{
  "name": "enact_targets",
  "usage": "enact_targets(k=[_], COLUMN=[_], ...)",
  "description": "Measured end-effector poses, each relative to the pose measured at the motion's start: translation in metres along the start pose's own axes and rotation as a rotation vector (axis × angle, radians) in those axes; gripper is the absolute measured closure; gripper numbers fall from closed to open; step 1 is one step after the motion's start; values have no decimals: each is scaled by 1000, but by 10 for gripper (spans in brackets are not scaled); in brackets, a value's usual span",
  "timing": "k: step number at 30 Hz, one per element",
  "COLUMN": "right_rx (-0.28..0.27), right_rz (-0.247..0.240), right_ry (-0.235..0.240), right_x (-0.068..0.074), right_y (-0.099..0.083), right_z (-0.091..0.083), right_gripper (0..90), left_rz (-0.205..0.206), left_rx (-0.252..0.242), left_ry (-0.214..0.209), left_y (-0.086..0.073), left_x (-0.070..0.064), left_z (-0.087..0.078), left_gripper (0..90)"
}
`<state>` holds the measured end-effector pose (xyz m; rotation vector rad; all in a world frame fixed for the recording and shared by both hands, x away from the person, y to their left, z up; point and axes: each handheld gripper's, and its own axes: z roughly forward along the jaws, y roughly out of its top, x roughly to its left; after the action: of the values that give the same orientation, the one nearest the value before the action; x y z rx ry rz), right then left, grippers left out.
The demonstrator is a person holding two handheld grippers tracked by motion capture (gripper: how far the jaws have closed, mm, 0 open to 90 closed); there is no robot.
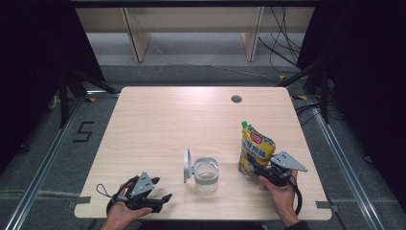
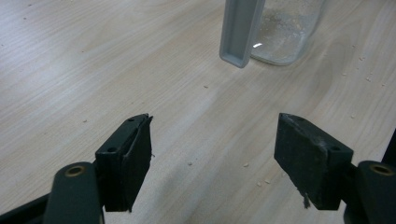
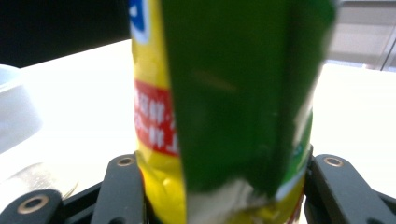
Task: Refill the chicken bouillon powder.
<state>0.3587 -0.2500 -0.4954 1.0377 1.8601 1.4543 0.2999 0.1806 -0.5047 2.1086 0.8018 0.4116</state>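
- The right gripper point(image 1: 260, 168) pinches a yellow and green pouch point(image 1: 255, 149) low down, near its bottom edge.
- In the right gripper view the pouch point(image 3: 224, 107) stands up straight between the two black fingers point(image 3: 125, 186), and both fingers press on its sides.
- The pouch has a green cap on top and a red label on its front.
- The left gripper point(image 1: 163, 198) rests low near the front edge of the table point(image 1: 158, 120), and its fingers are spread wide with nothing between them.
- In the left gripper view the bare wood shows between the two black fingers point(image 2: 130, 154), with tiny crumbs lying on it.
- A clear jar point(image 1: 206, 174) stands on the table between the two grippers, nearer the right fingers than the left ones.
- The jar's grey lid point(image 1: 187, 165) is flipped open and stands up on the side that faces the left fingers.
- In the left gripper view the jar point(image 2: 285, 32) and its lid point(image 2: 240, 30) sit well ahead of the open fingers.
- The table is pale wood with a small round hole point(image 1: 236, 99) near its far edge.
- The floor point(image 1: 43, 139) around the table is grey, and a number five point(image 1: 84, 131) is marked on it off to the left.
- Dark curtains point(image 1: 33, 57) hang on both sides of the room, and black cables point(image 1: 280, 43) lie on the floor behind the table.
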Motion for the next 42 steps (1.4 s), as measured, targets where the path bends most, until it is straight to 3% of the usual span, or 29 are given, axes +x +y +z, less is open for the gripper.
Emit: enact_targets(k=[3, 5, 6, 8, 9, 10, 12, 14, 15, 16, 17, 18, 20, 22, 25, 28, 31, 34, 37, 39, 41, 42], right_rx=[13, 23, 17, 22, 18, 20, 17, 13, -5, -2, 3, 3, 11, 8, 57, 77, 124, 166, 197, 211, 229, 223], right_rz=[-1, -1, -21, -33, -14, -35, -105, -164, -222, -225, -328, -328, -412, -459, -604, -662, -774, -920, -1011, -999, -1067, -1124], right_ry=[15, 1, 24, 23, 22, 10, 12, 0, -5, -7, -23, -23, -52, -52, -63, -54, -75, -99, -102, -91, -96, -98], right_x=[4, 7, 6, 11, 15, 16, 18, 21, 20, 24, 28, 28, 33, 37, 47, 55, 65, 75, 86, 91, 96, 96], right_y=[2, 3, 5, 8, 10, 11, 15, 20, 22, 24, 30, 30, 35, 39, 44, 46, 46, 44, 42, 39, 37, 39], right_z=[-3, -5, -5, -9, -11, -13, -16, -20, -22, -24, -29, -29, -33, -37, -42, -47, -50, -50, -49, -47, -44, -41], right_gripper=[504, 505, 505, 505, 505, 505, 505, 505, 505, 506, 505, 505, 506, 506, 506, 506, 506, 507, 507, 508, 508, 509], left_rz=[-5, -5, -6, -24, -27, -33, -10, -12, -16, -12, -10, -8, -15, -9, -6, -8, 6, 1, 0, 3, 1, 1], left_rx=[3, 3, 5, -14, -16, -22, -1, -2, -5, -1, 4, 7, -3, 0, 6, -6, 6, 4, 4, 4, 0, -1], left_ry=[0, 0, -6, -15, -14, -15, -5, -4, -4, -2, 2, 0, 2, 3, 3, 8, 8, 12, 8, 9, 9, 8], left_y=[0, 0, 0, 0, 0, 0, 0, 0, 0, 0, 0, 0, 0, 0, 0, -1, 0, 0, 0, 0, 0, 0], left_x=[0, 0, 0, -1, -1, -2, 0, 0, 0, 0, 0, 1, 0, 0, 0, 0, 2, 1, 1, 1, 1, 1], left_z=[-1, -1, -2, -1, -1, -1, -2, -2, -2, -2, -2, -2, -2, -2, -2, -2, -3, -3, -3, -3, -3, -3], left_gripper=[270, 269, 270, 270, 270, 270, 269, 269, 270, 270, 270, 270, 270, 270, 270, 270, 269, 269, 269, 269, 268, 269])
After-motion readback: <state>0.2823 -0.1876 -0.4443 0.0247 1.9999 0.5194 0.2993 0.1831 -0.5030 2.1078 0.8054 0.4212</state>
